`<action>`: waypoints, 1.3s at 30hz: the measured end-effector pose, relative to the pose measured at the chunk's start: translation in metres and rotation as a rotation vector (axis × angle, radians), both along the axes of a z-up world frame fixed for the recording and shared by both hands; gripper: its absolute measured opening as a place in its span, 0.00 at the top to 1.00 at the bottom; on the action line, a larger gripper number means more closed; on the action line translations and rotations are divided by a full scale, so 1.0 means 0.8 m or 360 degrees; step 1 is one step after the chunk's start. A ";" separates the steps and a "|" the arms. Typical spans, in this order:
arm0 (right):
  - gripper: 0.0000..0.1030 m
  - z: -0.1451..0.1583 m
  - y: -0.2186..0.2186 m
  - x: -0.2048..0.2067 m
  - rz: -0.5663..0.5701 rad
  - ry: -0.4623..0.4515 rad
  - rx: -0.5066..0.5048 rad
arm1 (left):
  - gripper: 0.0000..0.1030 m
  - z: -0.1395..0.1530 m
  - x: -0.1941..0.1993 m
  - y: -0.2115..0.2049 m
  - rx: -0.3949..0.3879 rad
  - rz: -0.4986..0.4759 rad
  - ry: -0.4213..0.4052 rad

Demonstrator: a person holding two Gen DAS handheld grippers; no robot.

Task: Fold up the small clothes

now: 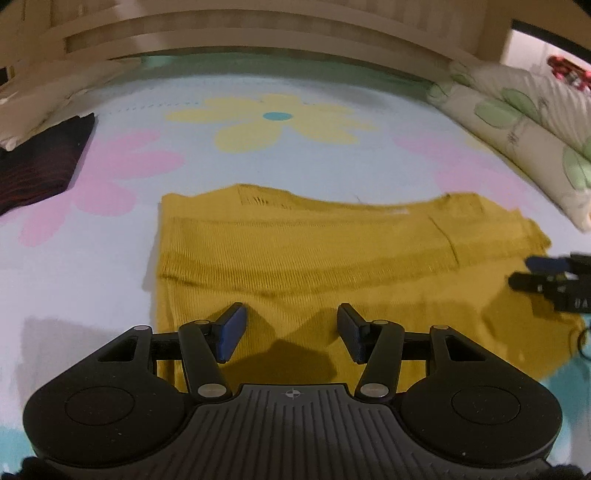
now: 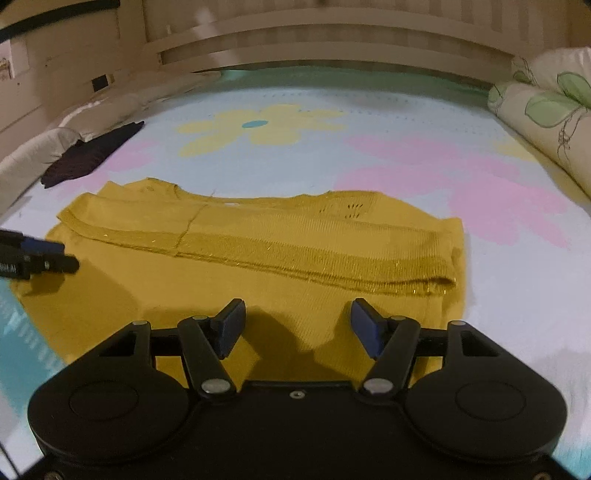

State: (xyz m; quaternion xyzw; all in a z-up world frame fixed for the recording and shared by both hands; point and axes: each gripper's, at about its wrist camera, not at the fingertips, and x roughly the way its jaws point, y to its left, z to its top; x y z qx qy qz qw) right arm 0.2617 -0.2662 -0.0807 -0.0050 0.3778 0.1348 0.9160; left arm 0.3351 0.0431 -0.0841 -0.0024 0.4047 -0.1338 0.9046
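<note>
A mustard-yellow knit garment (image 1: 314,251) lies flat on the flowered bedsheet (image 1: 110,236), with one part folded over as a band across it (image 2: 295,254). My left gripper (image 1: 291,314) hovers over the garment's near edge, open, with nothing between its blue pads. My right gripper (image 2: 296,310) stands open the same way over the near edge on the other side. Each gripper shows in the other's view: the right one (image 1: 532,273) at the garment's right end, the left one (image 2: 55,254) at its left end.
A dark folded cloth (image 1: 40,162) lies at the far left of the bed (image 2: 88,155). Leaf-print pillows (image 1: 517,122) are stacked along the right side (image 2: 546,110). A wooden slatted headboard (image 1: 258,33) closes off the far edge.
</note>
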 end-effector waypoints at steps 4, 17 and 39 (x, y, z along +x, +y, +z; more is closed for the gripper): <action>0.34 -0.004 0.002 0.017 -0.0035 -0.0019 0.0003 | 0.49 -0.004 0.021 -0.003 0.0006 0.0004 -0.0001; 0.34 -0.005 -0.015 0.076 -0.0167 -0.0065 0.0128 | 0.49 0.002 0.082 0.015 -0.0152 0.0180 -0.0009; 0.34 0.027 -0.017 0.042 0.0020 -0.0137 0.0070 | 0.49 0.004 0.025 -0.017 -0.0012 -0.0219 0.0025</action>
